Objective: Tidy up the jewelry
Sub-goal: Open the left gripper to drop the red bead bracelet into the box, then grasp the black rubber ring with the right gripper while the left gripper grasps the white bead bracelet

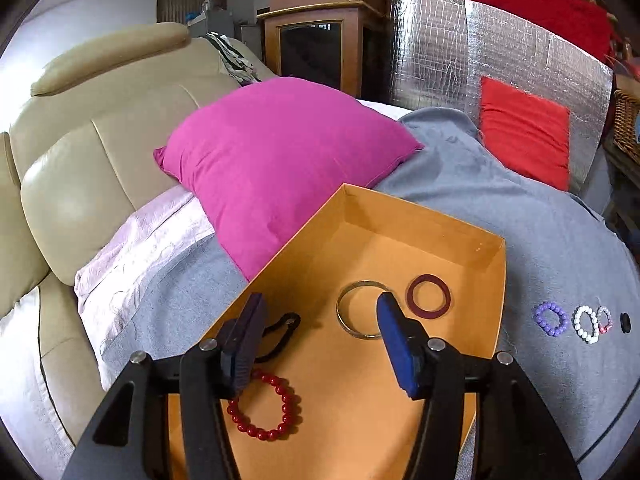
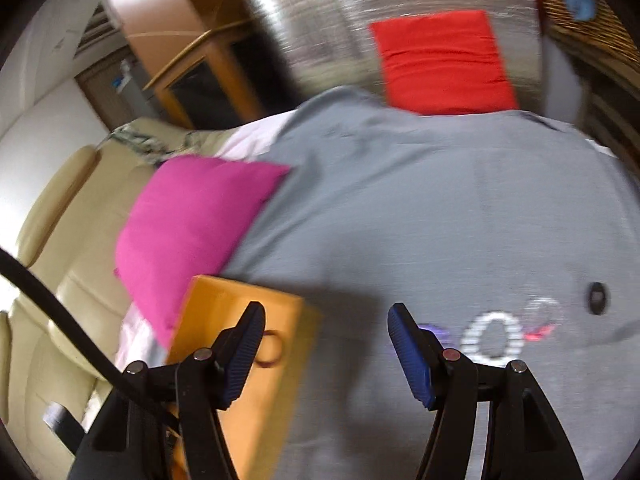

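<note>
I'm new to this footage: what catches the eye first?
The big magenta cushion lies on the grey blanket behind the shallow orange cardboard tray, which holds a red beaded bracelet and a thin metal bangle. Purple and white beaded bracelets lie right of the tray.

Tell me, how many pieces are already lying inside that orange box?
4. In the orange box: a red bead bracelet nearest the camera, a black band near the left wall, a metal bangle in the middle, a maroon ring beside it. The left gripper may hide others.
</note>
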Motion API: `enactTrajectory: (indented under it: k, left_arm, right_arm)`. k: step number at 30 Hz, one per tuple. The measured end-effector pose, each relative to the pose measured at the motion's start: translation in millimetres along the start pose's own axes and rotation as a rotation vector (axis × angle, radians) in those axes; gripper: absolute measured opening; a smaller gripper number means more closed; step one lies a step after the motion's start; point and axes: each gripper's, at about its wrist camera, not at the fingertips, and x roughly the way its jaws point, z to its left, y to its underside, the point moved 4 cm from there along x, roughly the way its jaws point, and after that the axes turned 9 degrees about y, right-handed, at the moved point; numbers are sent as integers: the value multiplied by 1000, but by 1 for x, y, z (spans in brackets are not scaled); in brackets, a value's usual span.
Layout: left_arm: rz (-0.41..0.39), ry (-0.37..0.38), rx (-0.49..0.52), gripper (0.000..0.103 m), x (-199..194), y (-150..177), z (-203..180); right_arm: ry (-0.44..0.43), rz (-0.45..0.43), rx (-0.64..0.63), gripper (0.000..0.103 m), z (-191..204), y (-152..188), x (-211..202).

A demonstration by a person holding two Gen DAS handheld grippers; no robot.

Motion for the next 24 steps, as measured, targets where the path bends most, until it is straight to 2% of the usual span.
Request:
enactTrajectory:
  k: [8, 14, 19, 24]
  left_arm:
    - [-5, -13, 6, 58, 1, -1, -6]
    - [-11, -32, 43, 58, 2, 1, -20]
    - [-102, -82, 65, 58, -9, -5, -33]
    - [-265, -119, 104, 58, -35, -11, -59]
  right_arm:
    - [154, 38, 135, 68, -125, 19, 11]
    - [182, 70, 227, 68, -196, 44, 21]
    - [175, 65, 283, 68, -238, 70, 22]
    - [134, 0, 310, 68, -278, 87, 16]
